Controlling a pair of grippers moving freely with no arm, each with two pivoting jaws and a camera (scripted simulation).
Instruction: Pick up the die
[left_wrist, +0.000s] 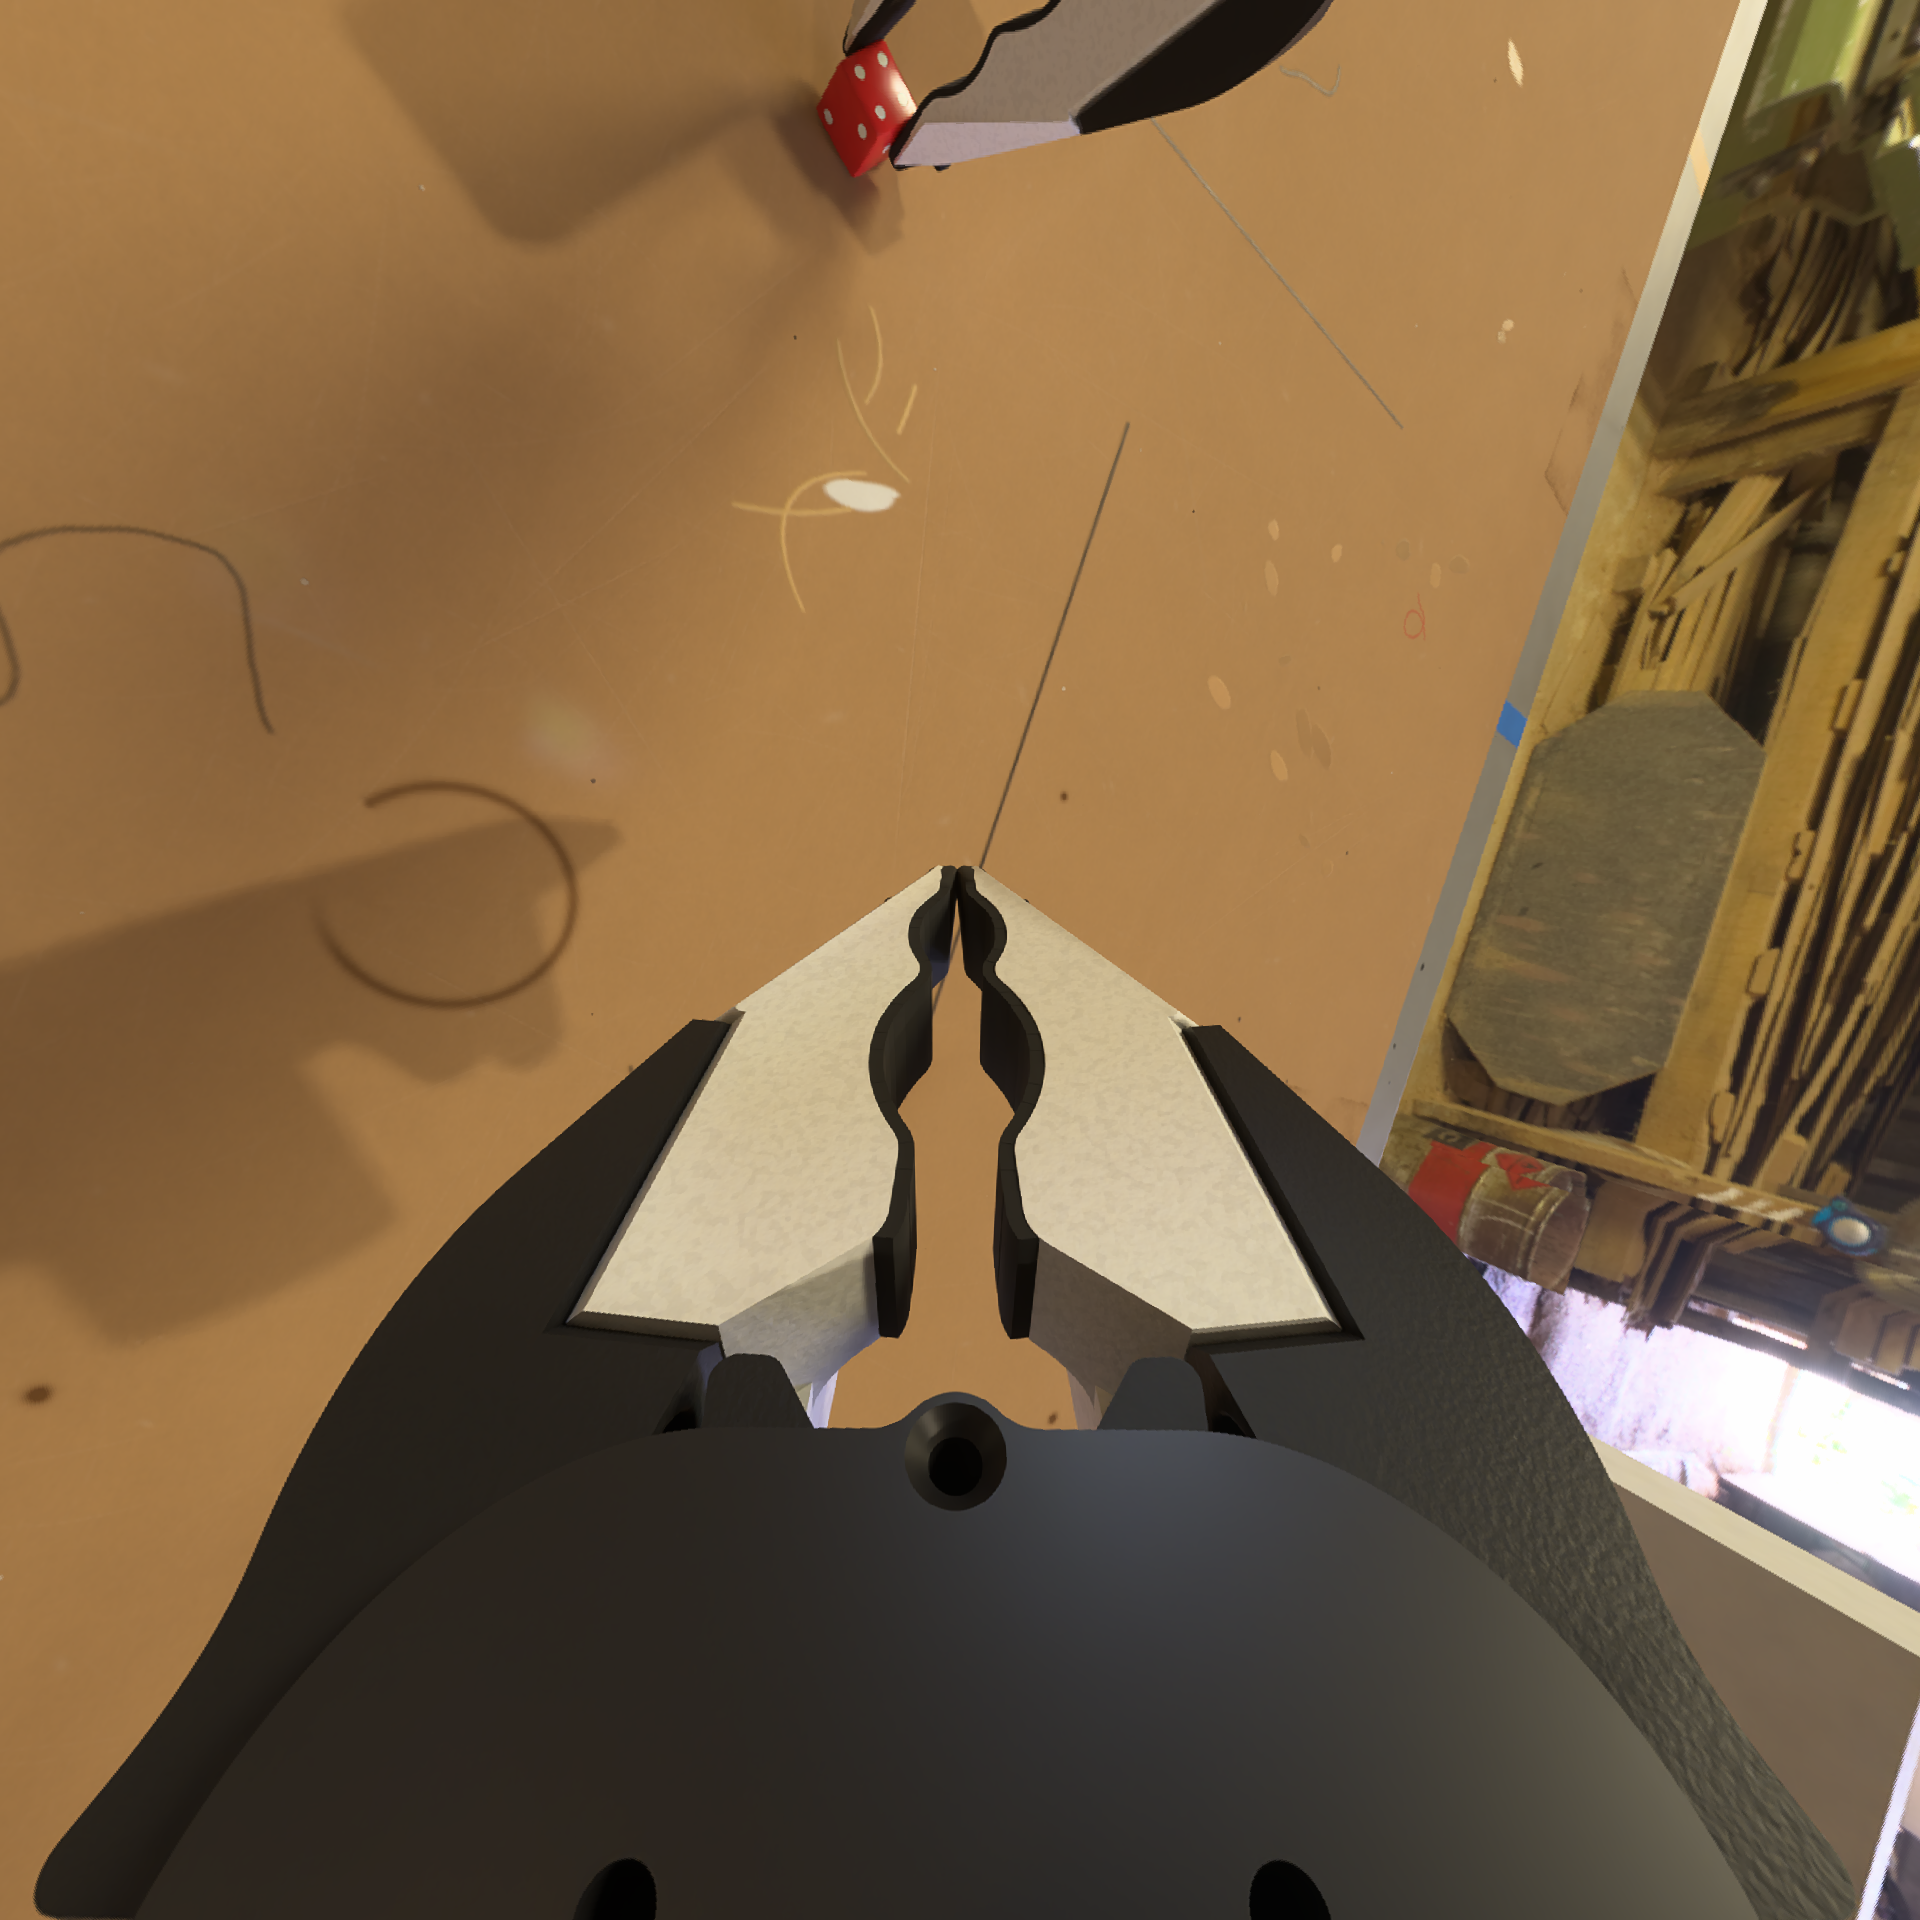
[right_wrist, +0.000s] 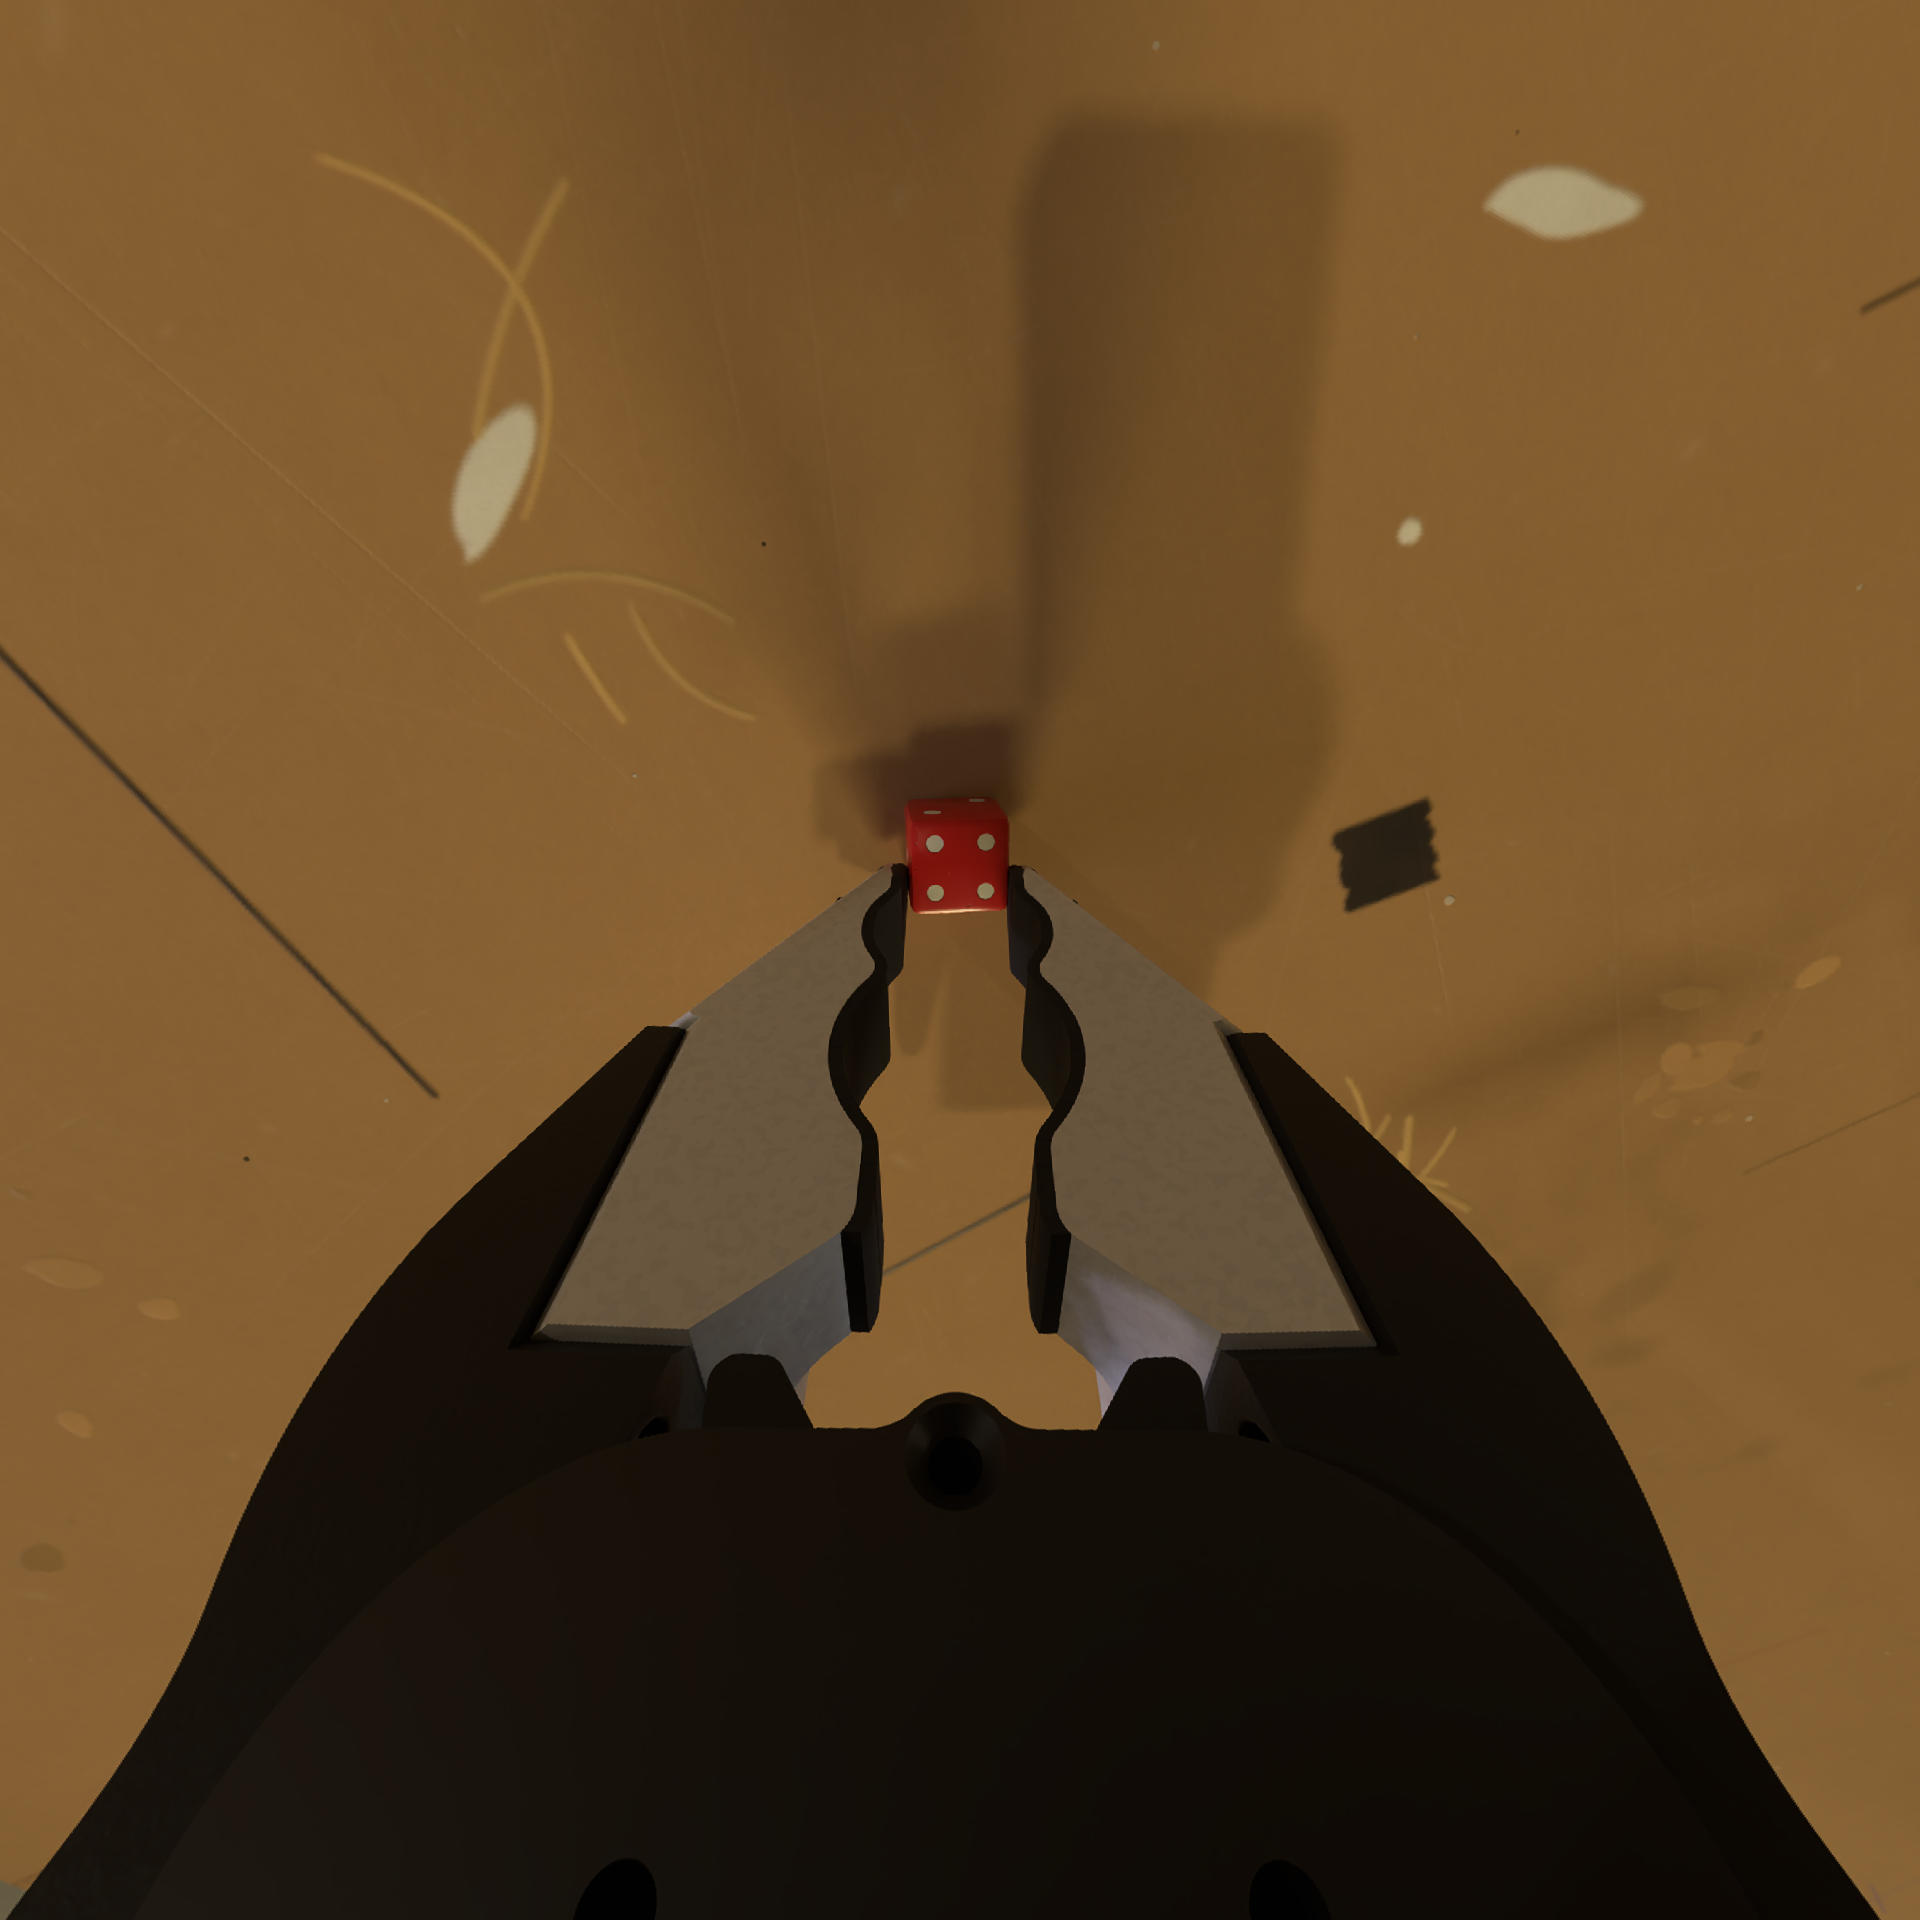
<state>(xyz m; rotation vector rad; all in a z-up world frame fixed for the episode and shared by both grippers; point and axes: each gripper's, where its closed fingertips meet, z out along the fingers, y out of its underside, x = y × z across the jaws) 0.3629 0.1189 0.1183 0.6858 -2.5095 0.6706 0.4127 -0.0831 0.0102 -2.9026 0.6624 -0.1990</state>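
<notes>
The die (right_wrist: 956, 857) is a small red cube with white pips on the brown tabletop (right_wrist: 312, 935). My right gripper (right_wrist: 956, 885) is shut on it, one fingertip pressed against each side, at the very tips. I cannot tell whether the die is touching the table. In the left wrist view the die (left_wrist: 864, 104) shows at the top, held between the right gripper's (left_wrist: 879, 96) two fingers. My left gripper (left_wrist: 956, 875) is shut and empty, its tips together, well short of the die and above the table.
The table's right edge (left_wrist: 1507, 831) runs diagonally in the left wrist view, with wooden shelving and stacked boards (left_wrist: 1714, 727) beyond it. The tabletop carries scratches, pen lines, pale spots and a flat black patch (right_wrist: 1387, 854).
</notes>
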